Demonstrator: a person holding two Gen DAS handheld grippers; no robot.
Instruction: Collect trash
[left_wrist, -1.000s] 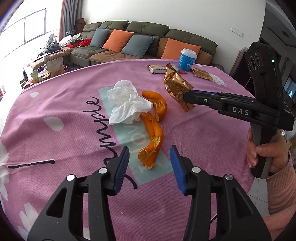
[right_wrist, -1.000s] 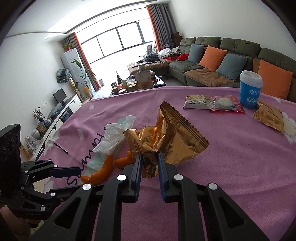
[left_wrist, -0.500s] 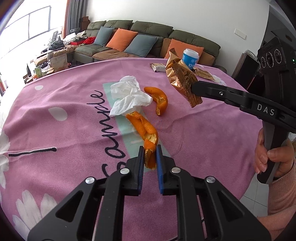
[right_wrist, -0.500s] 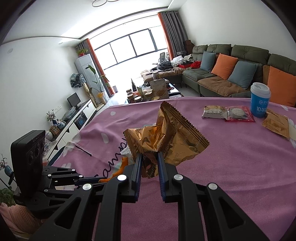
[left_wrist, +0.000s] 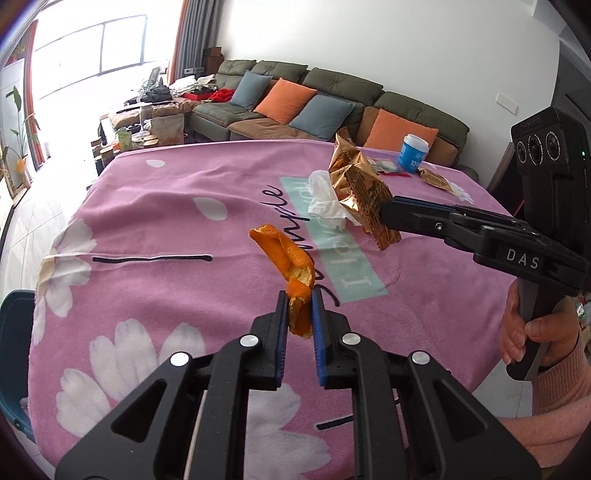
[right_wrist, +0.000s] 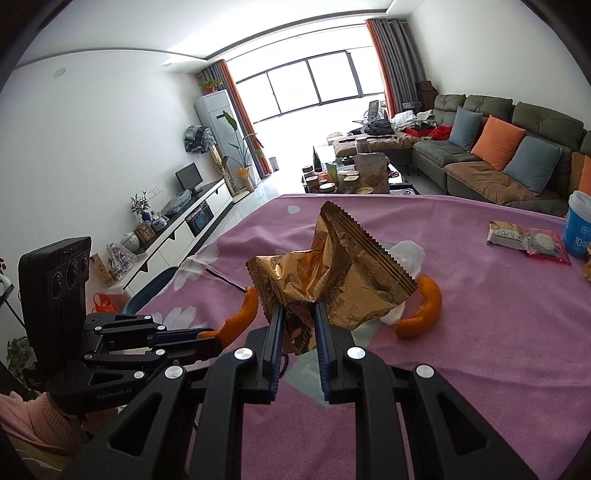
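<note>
My left gripper (left_wrist: 299, 306) is shut on a long piece of orange peel (left_wrist: 288, 254), held up off the pink tablecloth (left_wrist: 166, 229). My right gripper (right_wrist: 298, 314) is shut on a crumpled gold snack wrapper (right_wrist: 332, 273), also held above the cloth. In the left wrist view the wrapper (left_wrist: 354, 184) hangs from the right gripper (left_wrist: 384, 218) on the right. In the right wrist view the left gripper (right_wrist: 218, 338) sits low on the left with the peel (right_wrist: 240, 317). A second orange peel (right_wrist: 424, 310) and a white tissue (left_wrist: 325, 206) lie on the cloth.
A dark blue bin (left_wrist: 11, 350) stands beside the table's left edge. At the far side are a blue paper cup (left_wrist: 413, 153), snack packets (right_wrist: 524, 240) and another gold wrapper (left_wrist: 436, 179). A sofa and a coffee table stand beyond.
My left gripper closed on the long orange peel and lifted it off the cloth, swinging left. My right gripper moved the same way with the gold wrapper still in it.
</note>
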